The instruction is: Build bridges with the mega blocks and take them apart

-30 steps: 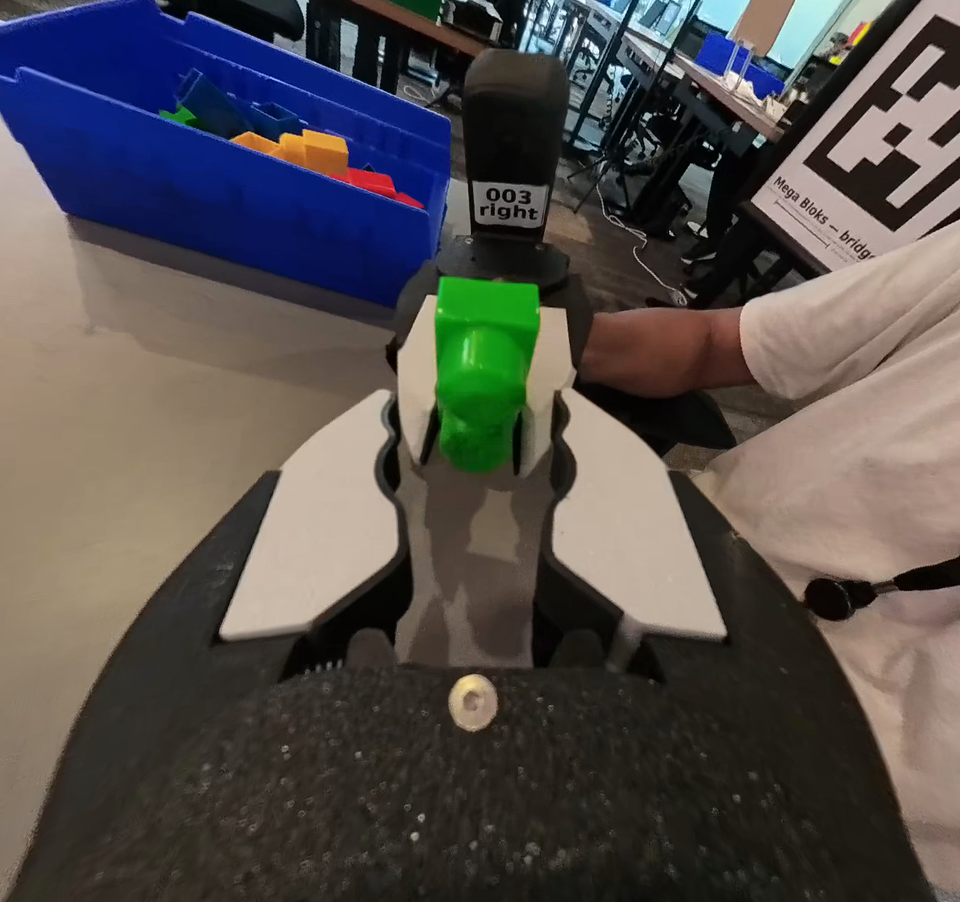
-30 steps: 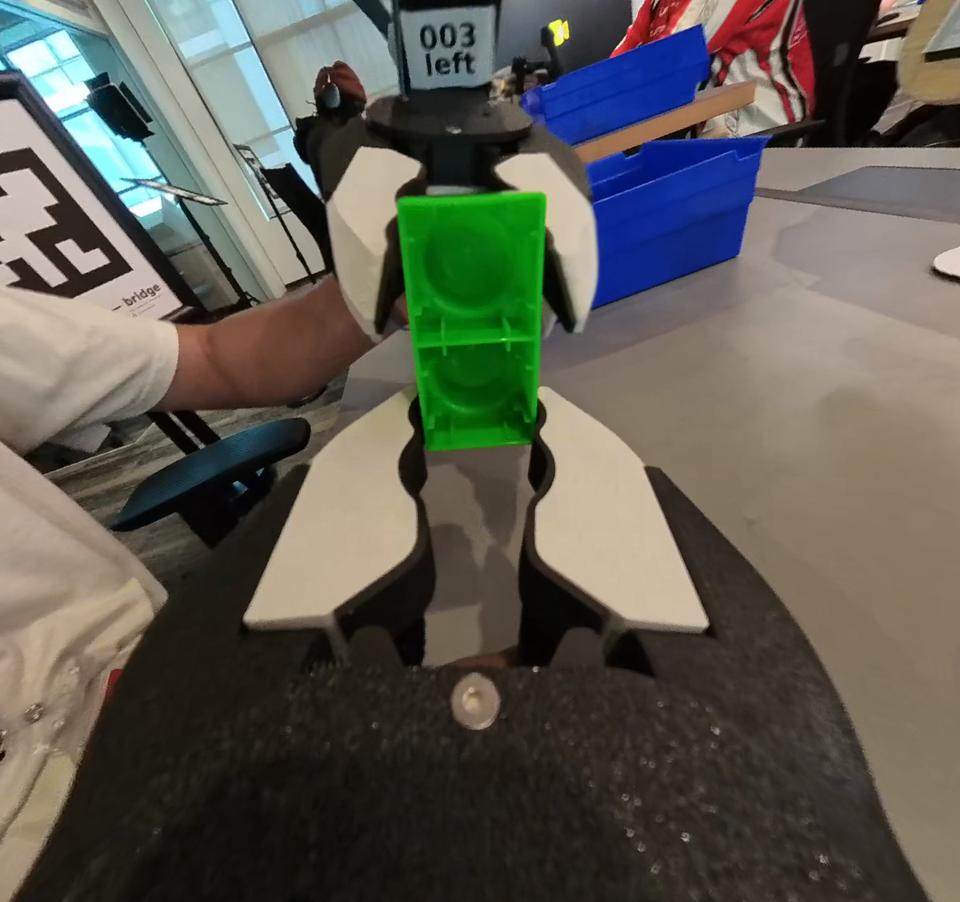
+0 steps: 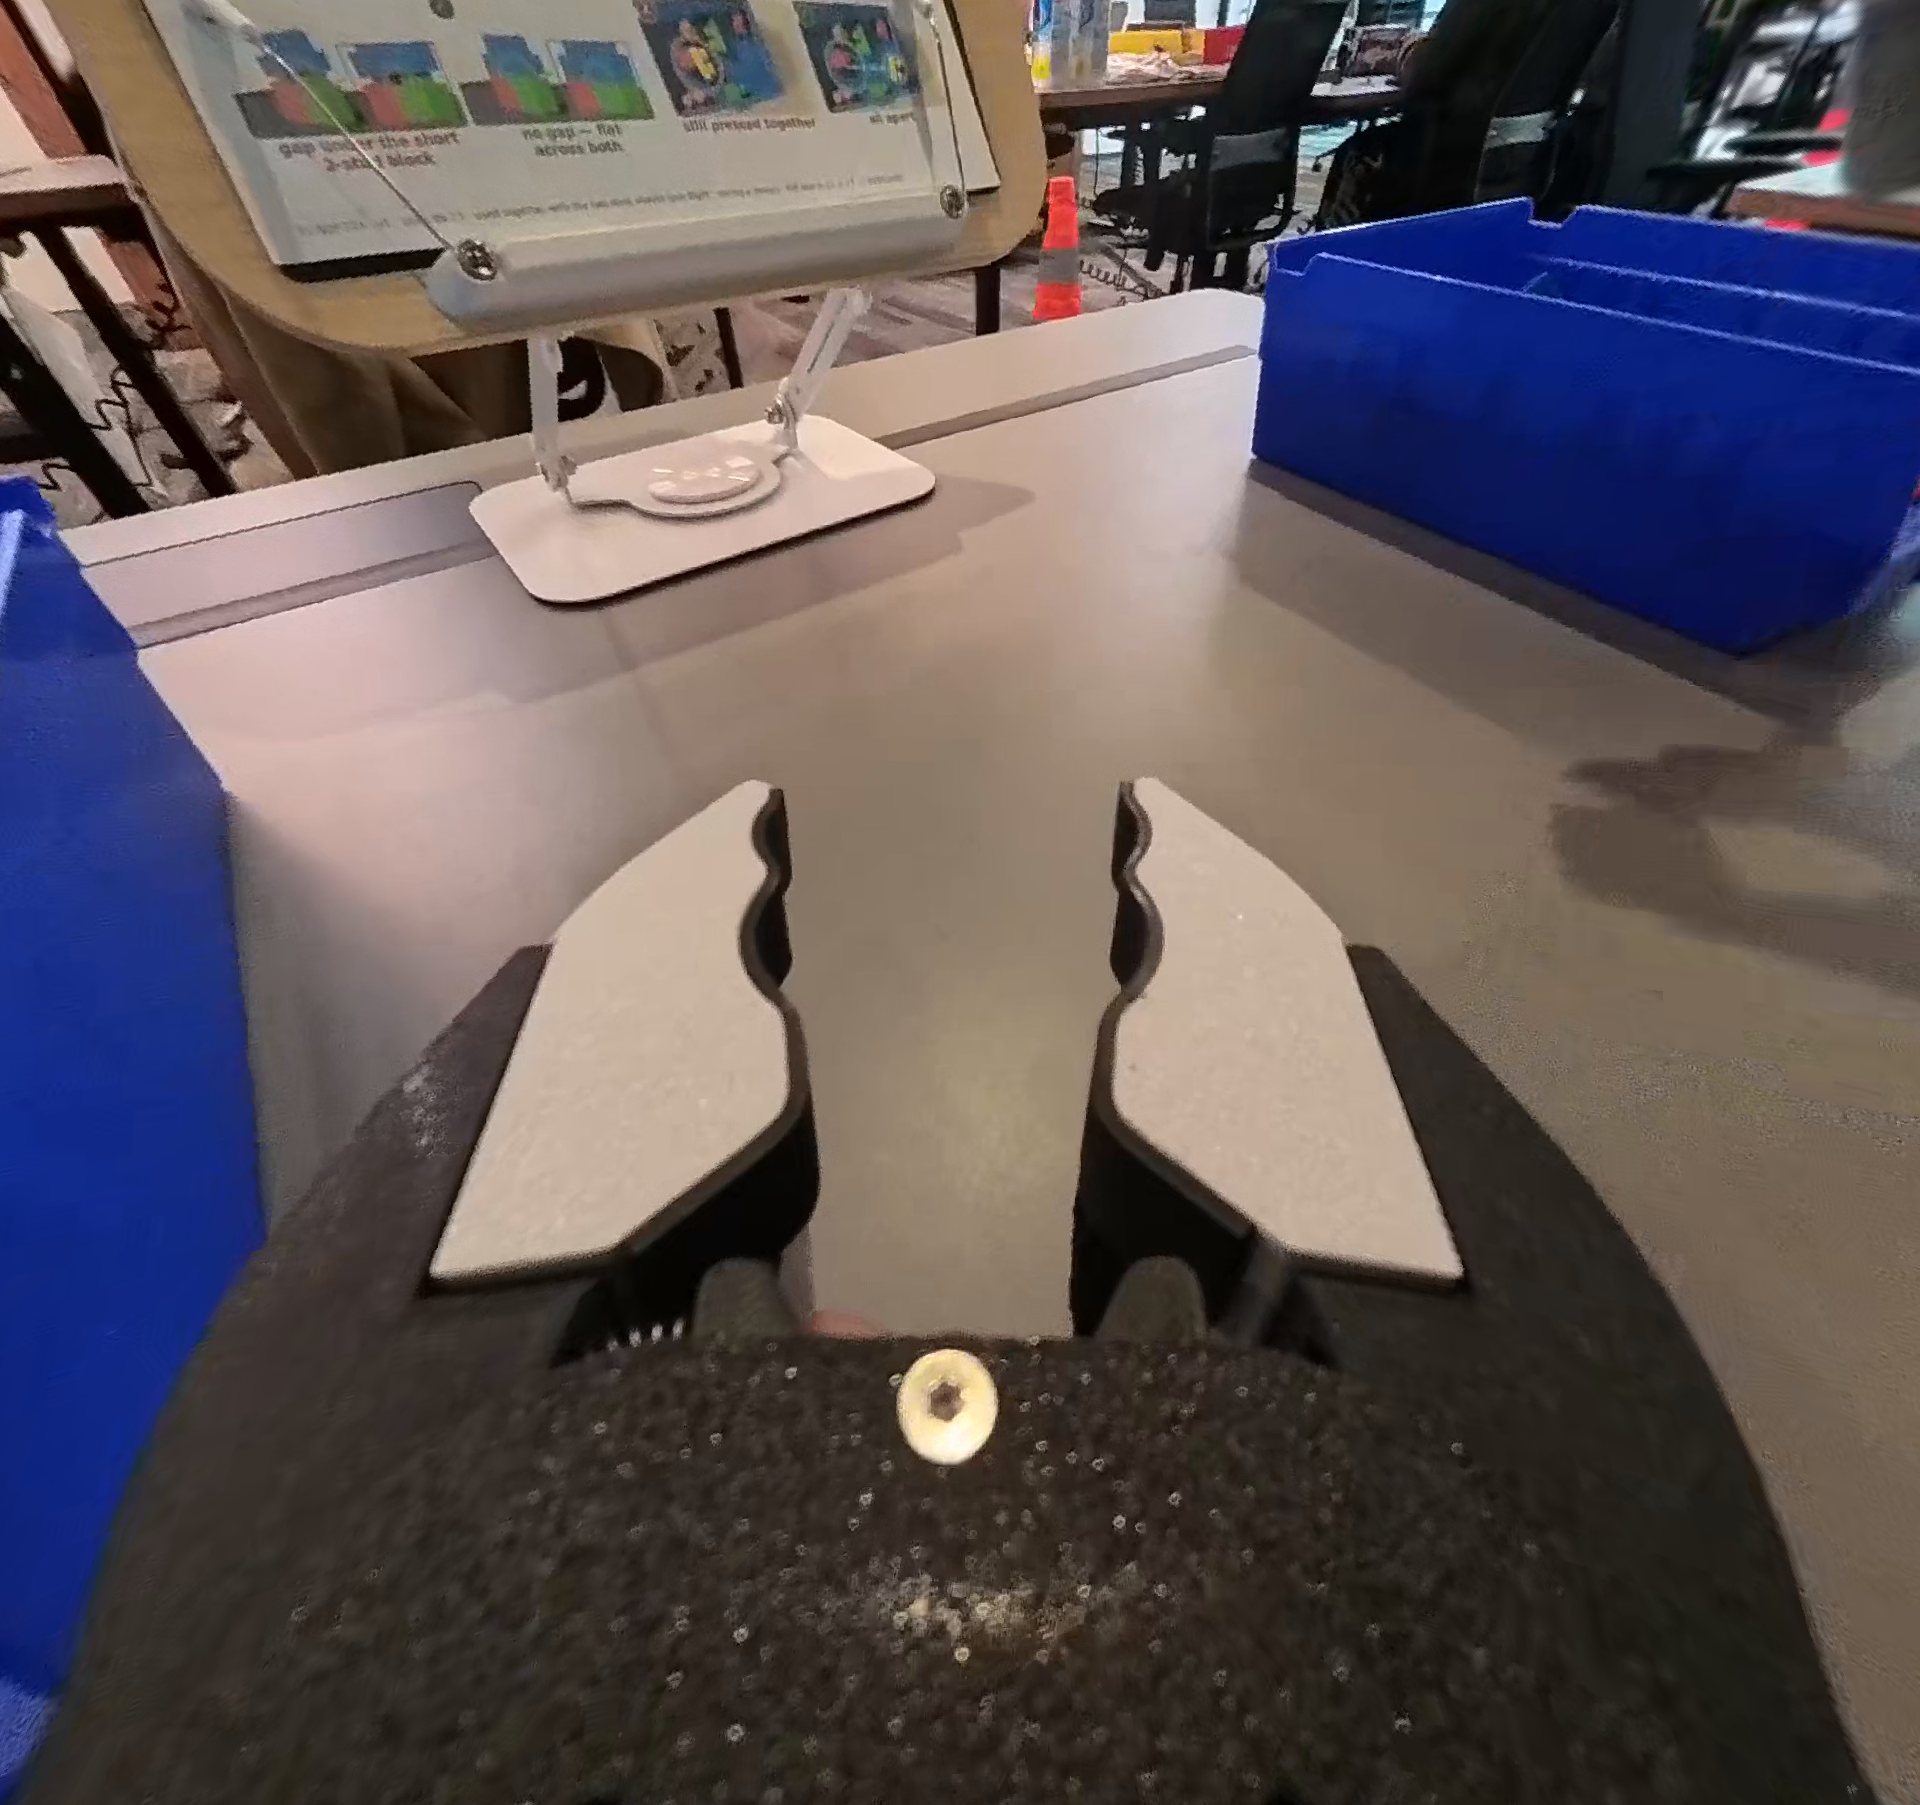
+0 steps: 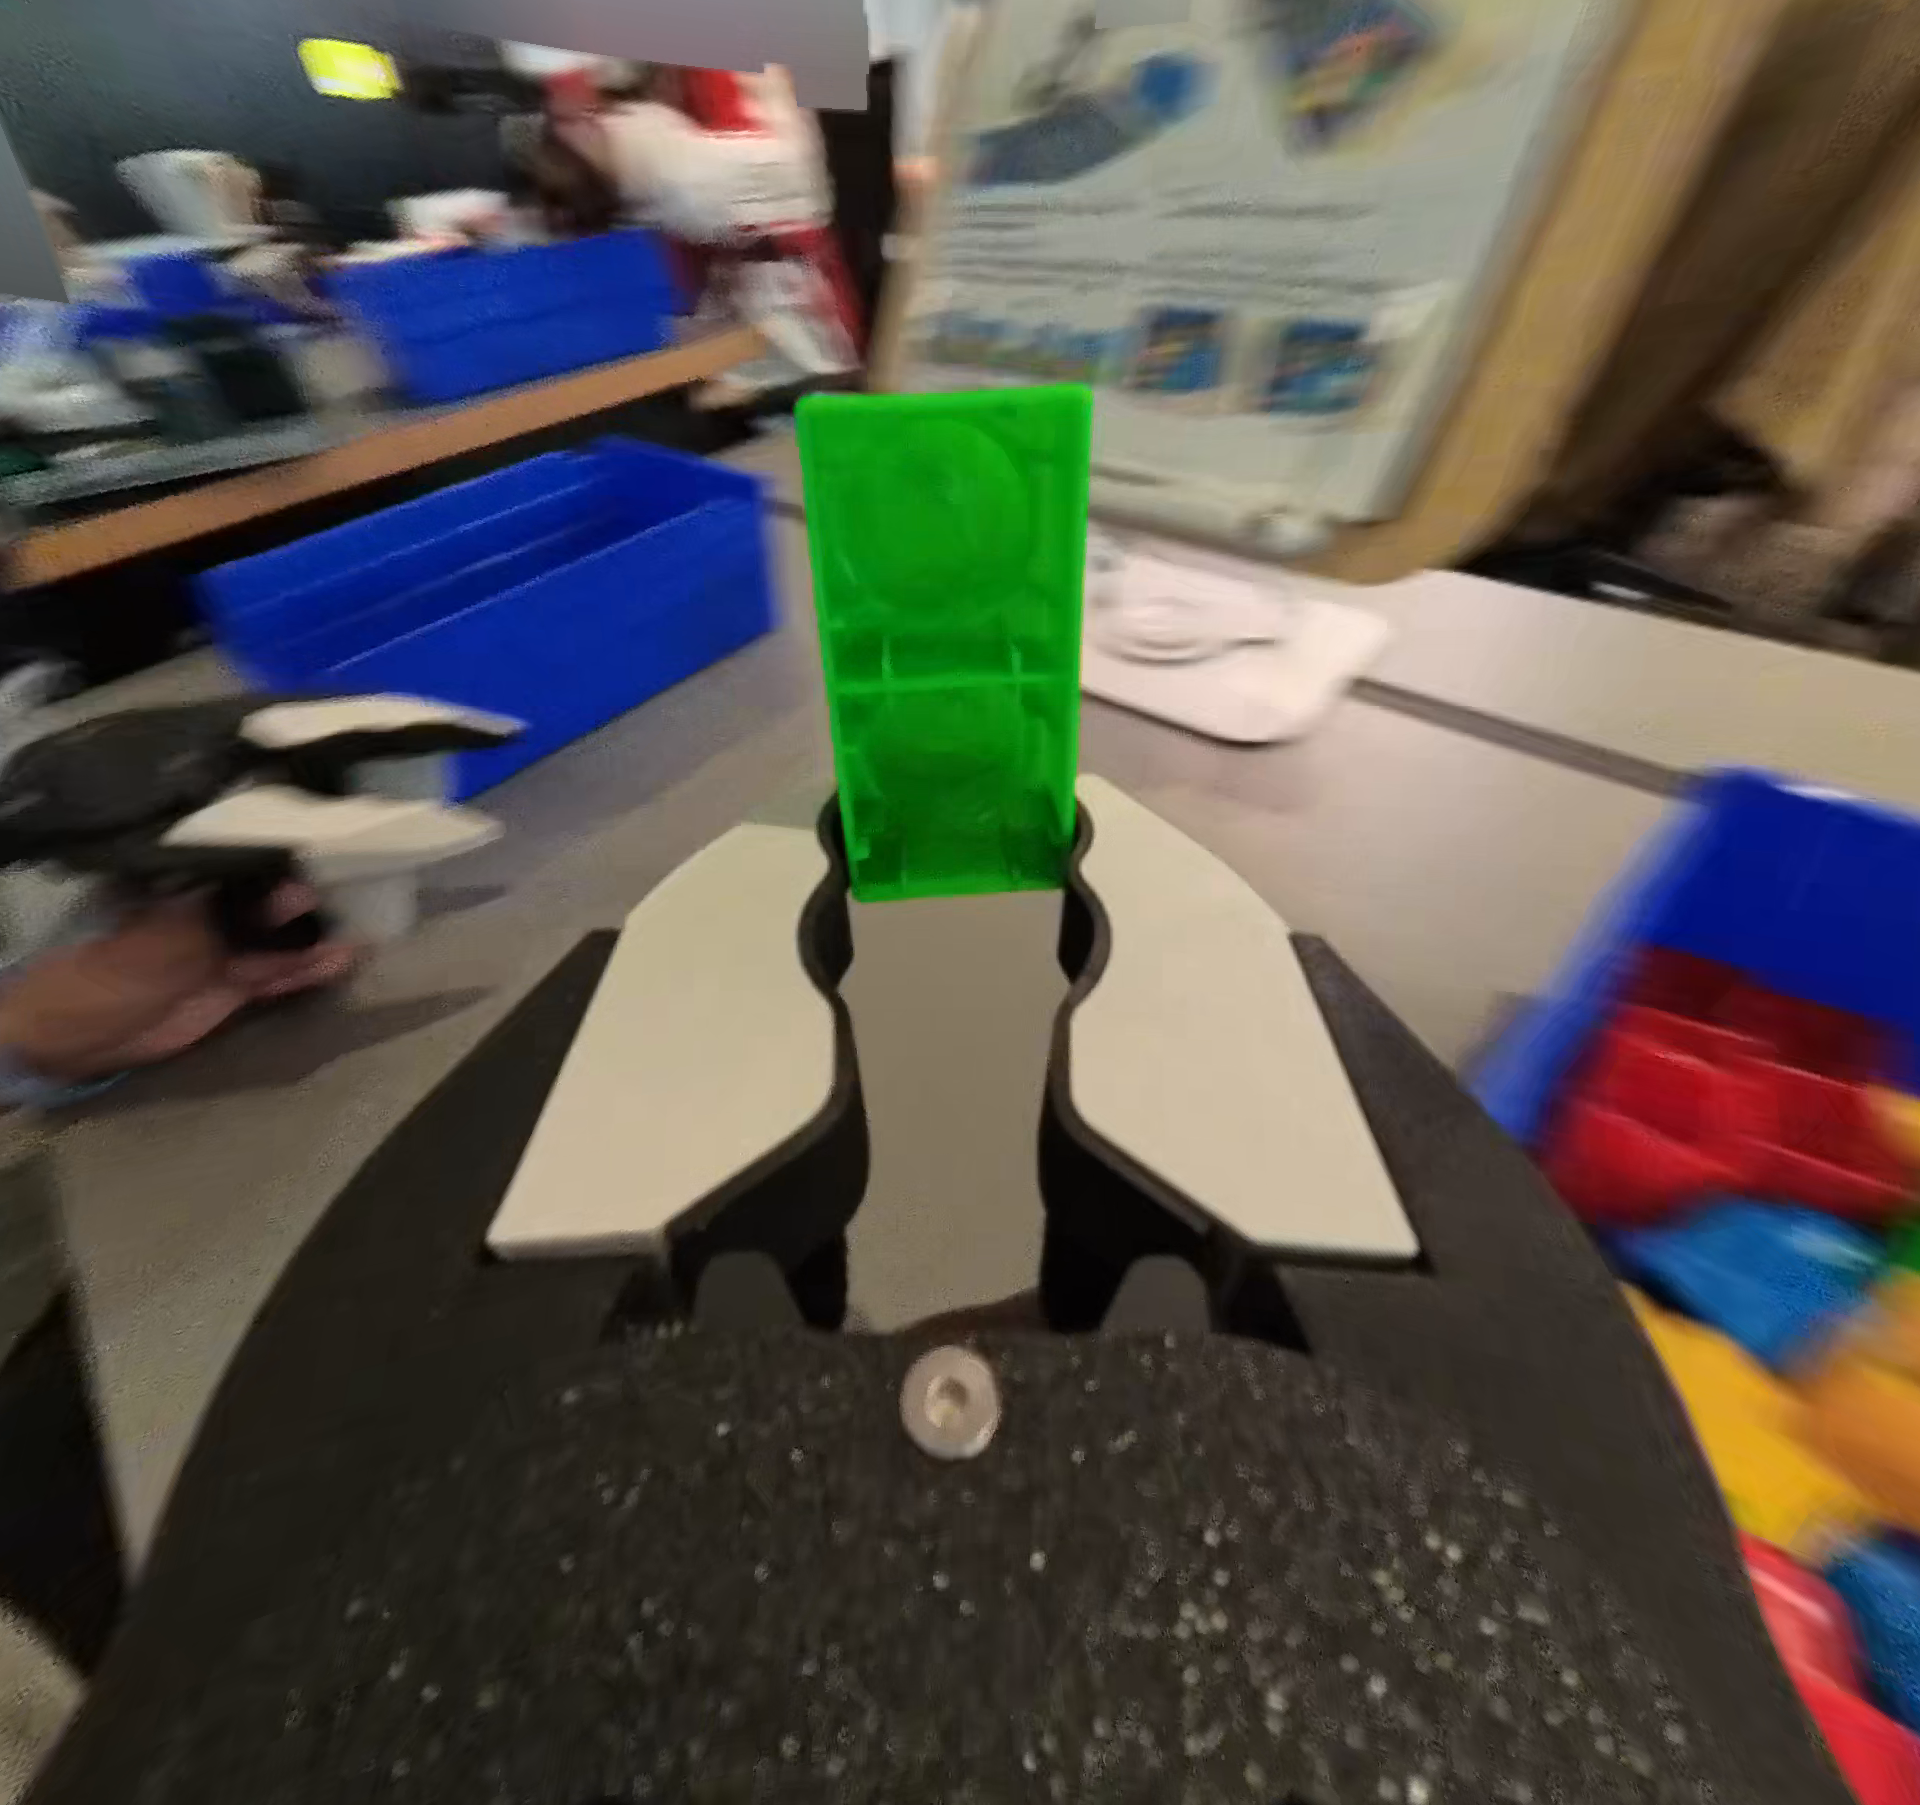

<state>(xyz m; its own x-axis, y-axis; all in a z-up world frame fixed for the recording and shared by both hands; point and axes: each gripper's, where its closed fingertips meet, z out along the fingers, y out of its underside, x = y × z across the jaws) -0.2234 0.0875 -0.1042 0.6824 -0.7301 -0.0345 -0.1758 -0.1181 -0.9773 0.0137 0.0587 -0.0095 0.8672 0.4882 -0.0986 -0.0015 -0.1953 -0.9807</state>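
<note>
A second ago both of my grippers held the same green block, one at each end. Now my left gripper has let go. Its fingers are spread wide with nothing between them, and it points at the bare grey table. My right gripper is clenched on the lower end of the green block, and the block sticks up from its tips with the hollow underside facing me. In the right wrist view I can see the left gripper off to the side, low over the table, well apart from the block.

I think this means the block has been passed over, so only my right gripper can carry it now. The left one is free for another piece.

There is a blue bin close by on the right side. It holds red, blue and yellow blocks, but the picture is blurry there and I cannot count them. Another blue bin sits farther back on the table. The part of it that I can see looks empty. A white stand holds a picture card at the far edge.
</note>
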